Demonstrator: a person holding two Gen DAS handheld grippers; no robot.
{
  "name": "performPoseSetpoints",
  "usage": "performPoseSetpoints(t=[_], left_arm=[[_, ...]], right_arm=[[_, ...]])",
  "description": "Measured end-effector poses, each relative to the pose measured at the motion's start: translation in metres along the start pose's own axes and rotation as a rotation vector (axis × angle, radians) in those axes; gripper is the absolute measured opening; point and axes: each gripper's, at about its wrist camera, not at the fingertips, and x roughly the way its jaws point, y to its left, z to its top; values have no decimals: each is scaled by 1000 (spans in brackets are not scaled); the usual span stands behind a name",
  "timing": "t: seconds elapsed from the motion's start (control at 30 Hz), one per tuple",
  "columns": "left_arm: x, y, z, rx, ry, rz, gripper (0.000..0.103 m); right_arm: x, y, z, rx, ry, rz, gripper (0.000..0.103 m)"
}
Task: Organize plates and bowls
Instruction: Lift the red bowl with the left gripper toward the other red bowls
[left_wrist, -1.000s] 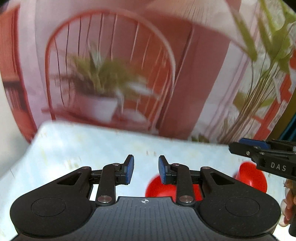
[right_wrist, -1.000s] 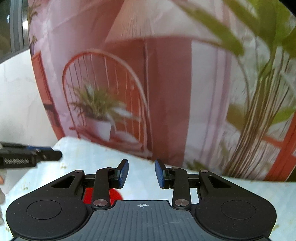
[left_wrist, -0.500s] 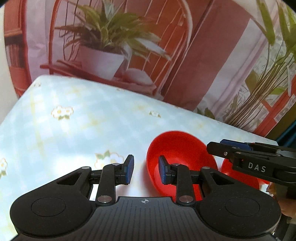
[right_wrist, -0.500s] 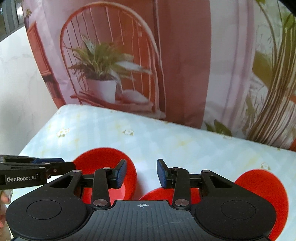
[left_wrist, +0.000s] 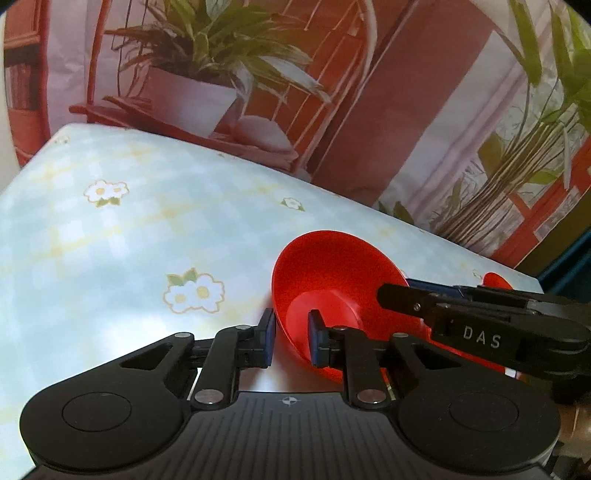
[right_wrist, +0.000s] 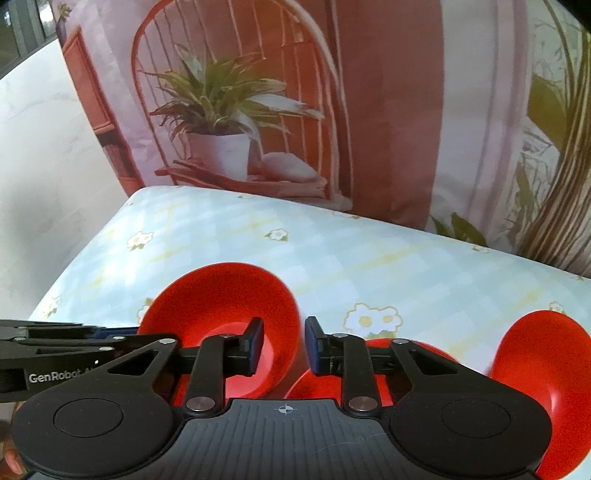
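A table covered in a pale blue-and-yellow checked cloth printed with white daisies (right_wrist: 369, 258) carries the red plastic dishes; a deep red bowl (right_wrist: 221, 295) sits toward its left; a flatter red dish (right_wrist: 413, 354) lies just right of it; a third red bowl (right_wrist: 546, 362) sits farther right.

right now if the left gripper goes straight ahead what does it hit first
Most likely the near rim of the red bowl. The left gripper is open, and the rim already sits between its fingers, roughly on the centreline. Depth is hard to judge through the fisheye, so contact height is uncertain.
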Motion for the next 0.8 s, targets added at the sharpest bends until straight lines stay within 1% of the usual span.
performPoseSetpoints(t=[0.2,0.3,0.4,0.53,0.63,0.8], left_arm=[[-18,-3,7,7,-53,8,20],[-31,-9,11,13,-88,8,20],[-43,-13,14,-2,-110,-8,20],[-56,-22,12,1,-137,-21,20],[-63,-31,8,13,-149,-24,20],[-70,-47,1,40,-156,-39,20]], right_arm=[[-13,1,-1,47,-50,21,18],[-25,1,3,75,-95,40,18],[-40,1,6,97,-143,57,18],[-62,2,6,89,-204,64,18],[-77,0,1,82,-236,63,18],[-96,-8,-13,109,-277,57,18]])
